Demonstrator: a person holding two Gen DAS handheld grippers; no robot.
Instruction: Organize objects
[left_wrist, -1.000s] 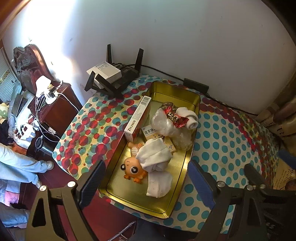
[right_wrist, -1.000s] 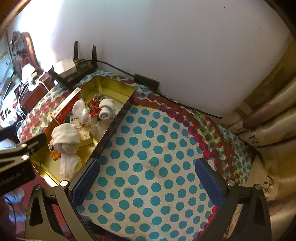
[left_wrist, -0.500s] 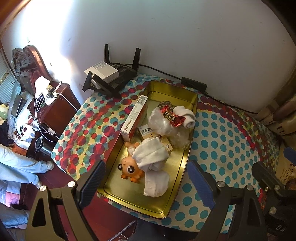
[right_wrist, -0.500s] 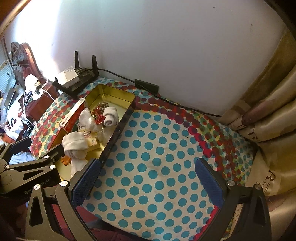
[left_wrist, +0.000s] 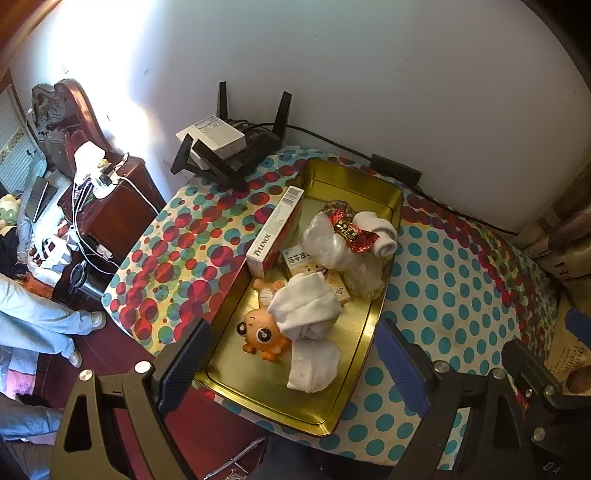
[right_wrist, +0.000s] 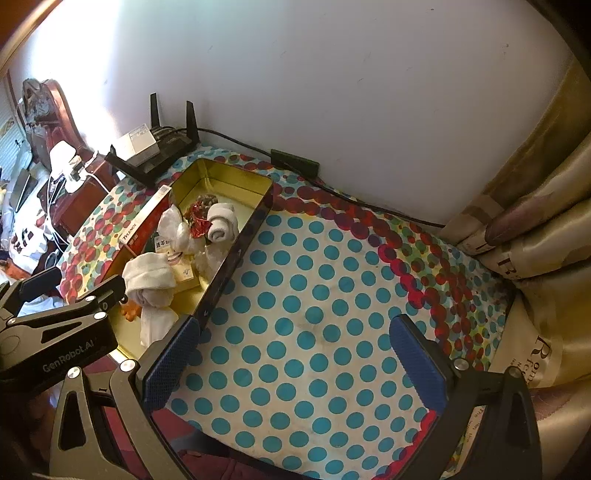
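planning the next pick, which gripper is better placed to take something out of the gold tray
Left gripper: it hangs open over the gold tray, framing the orange toy. Right gripper faces bare tablecloth.

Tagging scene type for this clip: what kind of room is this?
Most likely a lived-in bedroom or spare room at home. A small table under a polka-dot cloth stands against the wall, with a Wi-Fi router on it, a carved wooden bed frame off to the left and curtains at the right.
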